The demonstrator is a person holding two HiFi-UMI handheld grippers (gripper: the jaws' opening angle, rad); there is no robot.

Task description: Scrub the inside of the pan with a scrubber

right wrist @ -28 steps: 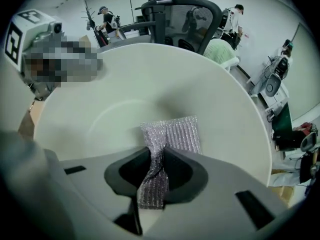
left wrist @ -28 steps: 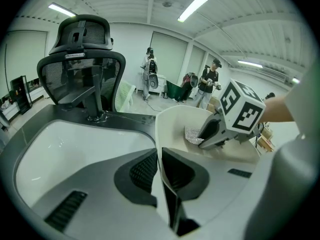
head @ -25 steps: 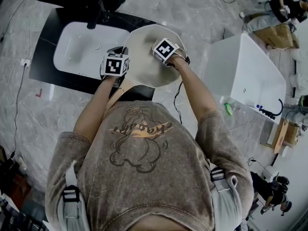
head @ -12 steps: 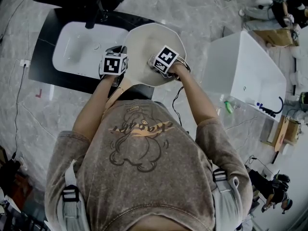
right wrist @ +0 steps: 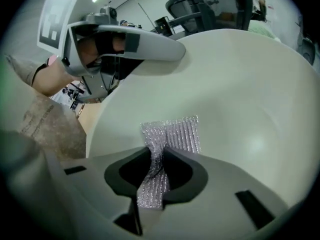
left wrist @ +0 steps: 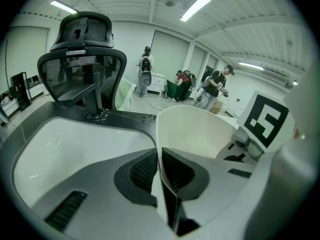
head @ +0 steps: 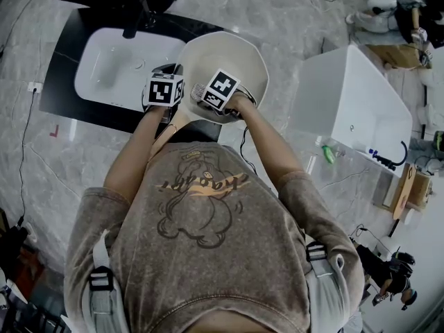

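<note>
Right hand-held gripper point(right wrist: 156, 160) shifted leftward inside pan point(head: 241, 55), clamped on scrubber point(right wrist: 175, 134), left hand-held gripper point(left wrist: 160, 166) pinching pan rim.

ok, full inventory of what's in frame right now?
pan: one, cream, over the counter's near edge, right of the sink
scrubber: one, silver mesh, against the pan's inside
sink: one, white, set in the counter
counter: one, black, ahead of the person
faucet: one, black, behind the sink
office chair: one, black, behind the counter
boxy unit: one, white, on the floor at right
bystanders: at least three, dark clothes, far end of the room
shirt: one, brown-grey, on the person
left gripper: one, light grey, shut on the pan's rim
right gripper: one, light grey, shut on the scrubber
</note>
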